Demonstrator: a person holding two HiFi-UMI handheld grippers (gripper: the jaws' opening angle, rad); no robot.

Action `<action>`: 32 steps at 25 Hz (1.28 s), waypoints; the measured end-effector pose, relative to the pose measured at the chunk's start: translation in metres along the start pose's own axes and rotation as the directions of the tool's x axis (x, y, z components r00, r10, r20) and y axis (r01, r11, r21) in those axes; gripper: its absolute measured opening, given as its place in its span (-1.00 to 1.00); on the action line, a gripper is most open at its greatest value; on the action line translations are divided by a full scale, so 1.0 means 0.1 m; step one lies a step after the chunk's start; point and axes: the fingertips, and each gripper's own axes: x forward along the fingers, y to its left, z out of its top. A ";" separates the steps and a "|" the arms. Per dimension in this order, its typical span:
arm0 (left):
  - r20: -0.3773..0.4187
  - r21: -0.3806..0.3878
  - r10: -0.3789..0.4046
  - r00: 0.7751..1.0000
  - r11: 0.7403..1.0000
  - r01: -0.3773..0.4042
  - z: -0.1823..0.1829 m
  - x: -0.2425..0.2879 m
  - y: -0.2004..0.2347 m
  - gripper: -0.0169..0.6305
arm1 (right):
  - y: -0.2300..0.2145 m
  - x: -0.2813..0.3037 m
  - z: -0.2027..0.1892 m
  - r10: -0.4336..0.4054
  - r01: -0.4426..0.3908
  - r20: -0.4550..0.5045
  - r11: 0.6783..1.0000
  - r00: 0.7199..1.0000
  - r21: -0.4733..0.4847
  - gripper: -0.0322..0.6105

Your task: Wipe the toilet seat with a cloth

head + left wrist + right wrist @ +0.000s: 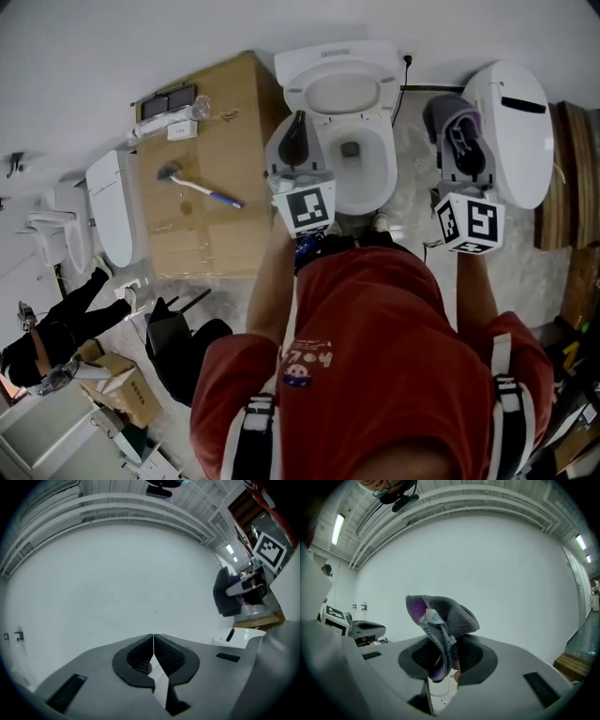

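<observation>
White toilet bowl (390, 174), dark patch (349, 148) inside; grey cloth (451, 616) in right tool (445, 647).

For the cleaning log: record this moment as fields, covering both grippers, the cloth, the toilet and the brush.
left gripper: shut, empty, above the left side of the toilet
right gripper: shut on the cloth, to the right of the toilet
cloth: grey with purple inside, bunched, not on the toilet
toilet: white, lid raised
brush: lying on the cardboard box, untouched
</observation>
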 end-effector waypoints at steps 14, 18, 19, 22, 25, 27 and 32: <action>-0.340 0.409 -0.110 0.934 0.877 0.252 -0.94 1.46 -0.66 -0.68 | -0.35 -0.28 -0.34 -0.099 0.101 -0.072 0.995 0.992 0.021 -0.60; -0.393 0.506 -0.092 0.915 0.809 0.299 -1.20 1.74 -0.75 -0.68 | -0.40 -0.35 -0.38 -0.118 0.120 -0.083 0.993 0.990 0.017 -0.60; -0.406 0.521 -0.088 0.910 0.796 0.309 -1.25 1.80 -0.75 -0.68 | -0.41 -0.36 -0.38 -0.125 0.126 -0.085 0.992 0.989 0.014 -0.60; -0.462 0.543 -0.097 0.881 0.755 0.368 -1.40 1.93 -0.78 -0.68 | -0.47 -0.43 -0.33 -0.151 0.152 -0.085 0.988 0.985 0.006 -0.60; -0.541 0.552 -0.104 0.835 0.705 0.446 -1.60 2.01 -0.82 -0.65 | -0.52 -0.47 -0.34 -0.176 0.177 -0.098 0.984 0.980 0.005 -0.60; -0.567 0.565 -0.100 0.818 0.675 0.474 -1.68 2.04 -0.83 -0.63 | -0.53 -0.50 -0.34 -0.184 0.187 -0.100 0.982 0.978 0.013 -0.60; -0.583 0.590 -0.093 0.807 0.635 0.499 -1.77 2.11 -0.85 -0.64 | -0.52 -0.56 -0.32 -0.198 0.201 -0.100 0.979 0.975 0.016 -0.60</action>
